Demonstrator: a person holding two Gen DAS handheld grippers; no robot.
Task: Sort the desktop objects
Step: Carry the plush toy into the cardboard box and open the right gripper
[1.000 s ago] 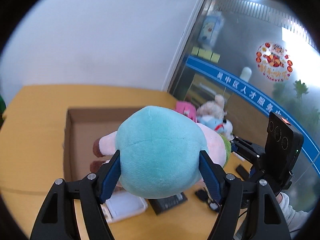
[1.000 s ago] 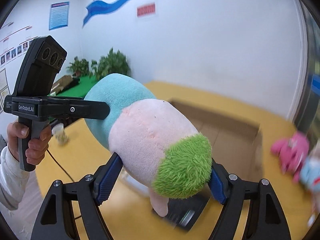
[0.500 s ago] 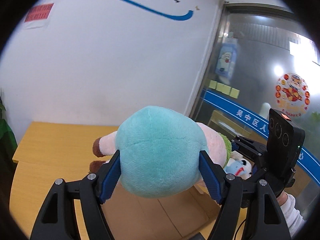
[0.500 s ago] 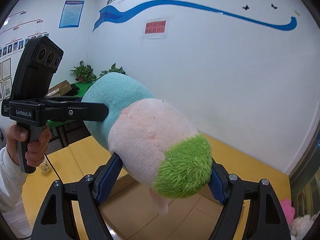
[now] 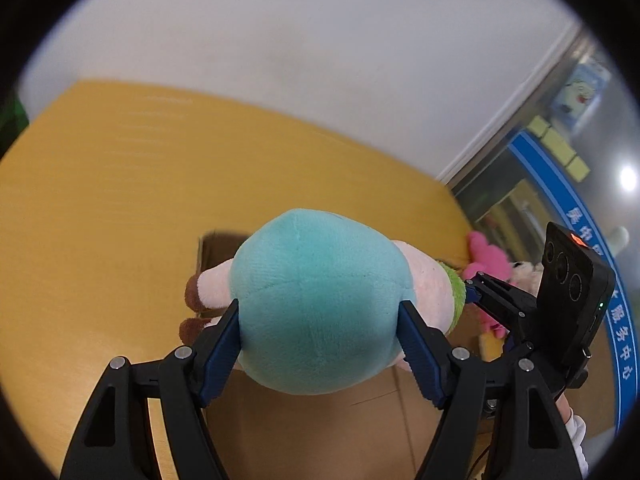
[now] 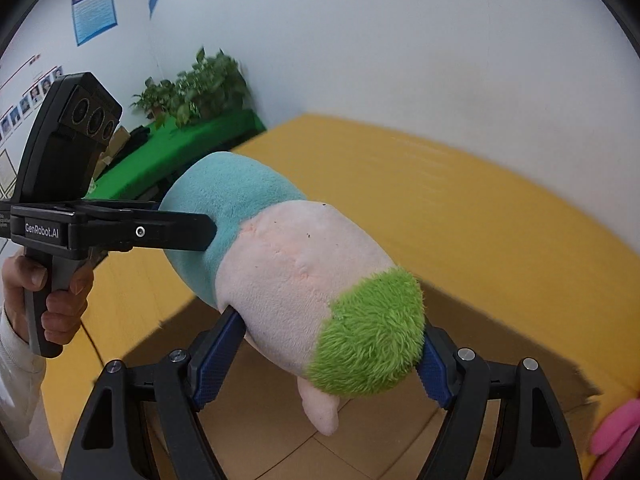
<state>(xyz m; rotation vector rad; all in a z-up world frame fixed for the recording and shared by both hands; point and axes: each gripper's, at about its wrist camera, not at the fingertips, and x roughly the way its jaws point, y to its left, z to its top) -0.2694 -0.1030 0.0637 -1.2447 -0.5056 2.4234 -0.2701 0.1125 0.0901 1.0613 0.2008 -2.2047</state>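
Note:
A long plush toy with a teal end [image 5: 316,316], pink middle [image 6: 292,280] and green fuzzy end [image 6: 372,336] hangs in the air between both grippers. My left gripper [image 5: 320,344] is shut on the teal end. My right gripper [image 6: 332,356] is shut on the green and pink end. The toy is held above an open cardboard box [image 6: 400,440], whose floor also shows in the left wrist view [image 5: 304,432].
The box sits on a yellow table [image 6: 460,216]. A pink plush [image 5: 486,260] and a whitish plush [image 5: 528,272] lie at the table's right side; the pink one also shows in the right wrist view [image 6: 616,428]. A green table with plants [image 6: 188,140] stands at the far left.
Both grippers, still holding the toy, have tilted down from the wall toward the table, bringing the open box back beneath the toy.

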